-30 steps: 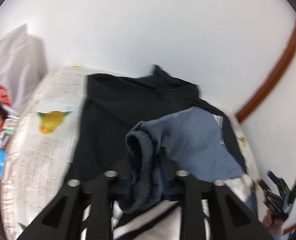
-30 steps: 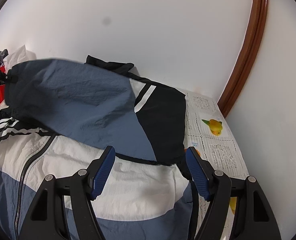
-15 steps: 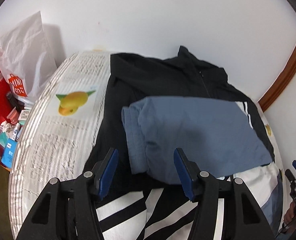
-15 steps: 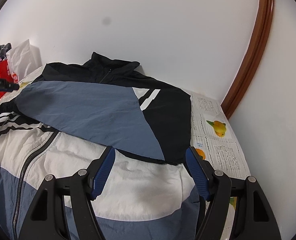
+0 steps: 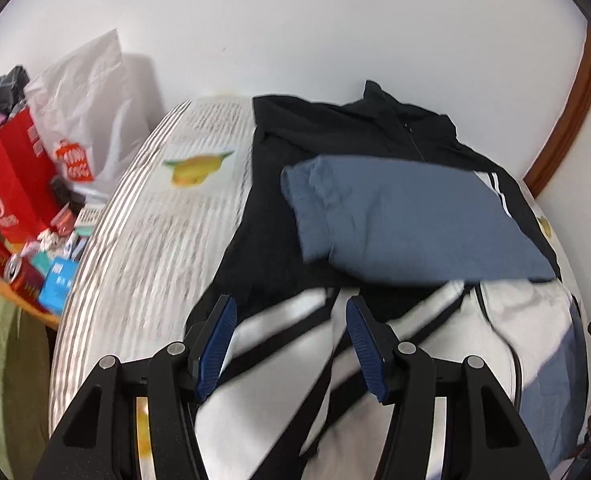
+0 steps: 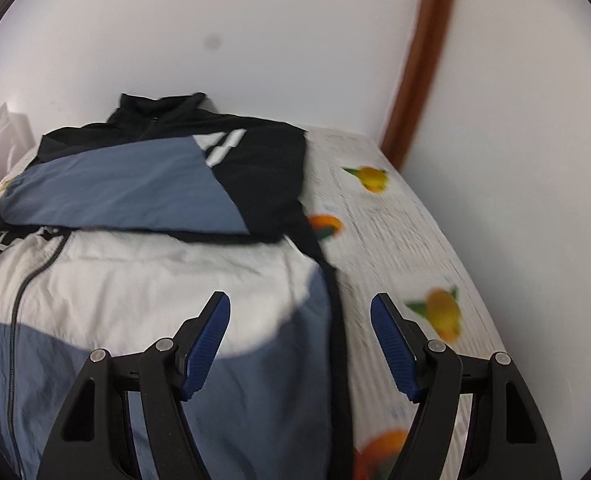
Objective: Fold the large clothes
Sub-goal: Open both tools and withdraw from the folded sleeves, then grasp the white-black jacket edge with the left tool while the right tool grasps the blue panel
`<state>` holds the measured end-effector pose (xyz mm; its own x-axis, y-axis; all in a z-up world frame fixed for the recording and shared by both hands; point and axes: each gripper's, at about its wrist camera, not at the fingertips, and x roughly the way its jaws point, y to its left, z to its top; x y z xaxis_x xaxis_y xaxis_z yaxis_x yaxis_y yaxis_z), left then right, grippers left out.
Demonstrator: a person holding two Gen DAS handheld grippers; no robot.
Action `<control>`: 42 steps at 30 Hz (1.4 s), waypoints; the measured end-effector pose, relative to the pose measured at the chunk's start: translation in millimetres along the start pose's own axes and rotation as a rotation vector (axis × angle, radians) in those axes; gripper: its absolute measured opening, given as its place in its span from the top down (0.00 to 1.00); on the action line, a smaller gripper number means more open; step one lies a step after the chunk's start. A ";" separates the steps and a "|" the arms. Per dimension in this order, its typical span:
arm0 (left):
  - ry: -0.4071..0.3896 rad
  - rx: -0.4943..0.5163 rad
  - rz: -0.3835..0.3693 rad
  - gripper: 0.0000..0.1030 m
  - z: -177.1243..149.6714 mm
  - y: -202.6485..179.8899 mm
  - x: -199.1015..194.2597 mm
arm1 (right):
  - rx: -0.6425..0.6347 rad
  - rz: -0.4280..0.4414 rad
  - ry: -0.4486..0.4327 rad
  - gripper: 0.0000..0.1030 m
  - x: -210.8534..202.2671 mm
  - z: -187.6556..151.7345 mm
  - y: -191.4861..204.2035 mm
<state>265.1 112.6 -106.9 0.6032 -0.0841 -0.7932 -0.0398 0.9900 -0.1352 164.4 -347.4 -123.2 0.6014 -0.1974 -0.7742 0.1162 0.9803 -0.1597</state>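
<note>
A black, white and grey-blue zip jacket (image 5: pixel 335 152) lies flat on a table with a fruit-print cloth (image 5: pixel 163 240). Its grey-blue sleeve (image 5: pixel 407 220) lies folded across the chest; it also shows in the right wrist view (image 6: pixel 123 196). My left gripper (image 5: pixel 287 336) is open and empty above the jacket's left striped part. My right gripper (image 6: pixel 299 340) is open and empty above the jacket's right edge (image 6: pixel 335 320), over the blue lower panel (image 6: pixel 255 380).
Left of the table stand a red bag (image 5: pixel 11 184), a white plastic bag (image 5: pixel 91 108), soda cans (image 5: pixel 19 276) and small boxes (image 5: pixel 59 280). A white wall and a brown door frame (image 6: pixel 423 64) stand behind. The cloth (image 6: pixel 399 232) shows right of the jacket.
My left gripper let go of the blue sleeve, which now lies across the chest, and drew back. My right gripper moved right and back toward the jacket's right edge.
</note>
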 end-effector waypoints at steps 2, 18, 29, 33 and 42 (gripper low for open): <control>0.004 -0.010 0.020 0.46 -15.0 7.1 -9.0 | 0.030 0.042 0.053 0.30 -0.5 -12.7 -10.4; 0.076 -0.009 0.050 0.33 -124.4 27.4 -37.6 | 0.120 0.159 0.152 0.32 -2.9 -96.2 -20.1; 0.065 0.032 0.035 0.76 -142.3 5.1 -47.0 | 0.046 0.149 0.131 0.94 -20.7 -95.3 6.8; 0.062 0.008 0.000 0.90 -143.9 6.2 -57.2 | 0.051 0.177 0.079 0.95 -44.8 -94.1 3.6; -0.091 0.025 -0.094 0.92 -142.3 7.1 -122.9 | 0.113 0.265 -0.092 0.96 -120.6 -80.7 -25.4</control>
<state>77.4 113.9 -94.9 0.6731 -0.1672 -0.7204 0.0398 0.9809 -0.1904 25.1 -349.0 -75.2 0.6911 0.0622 -0.7200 0.0295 0.9930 0.1140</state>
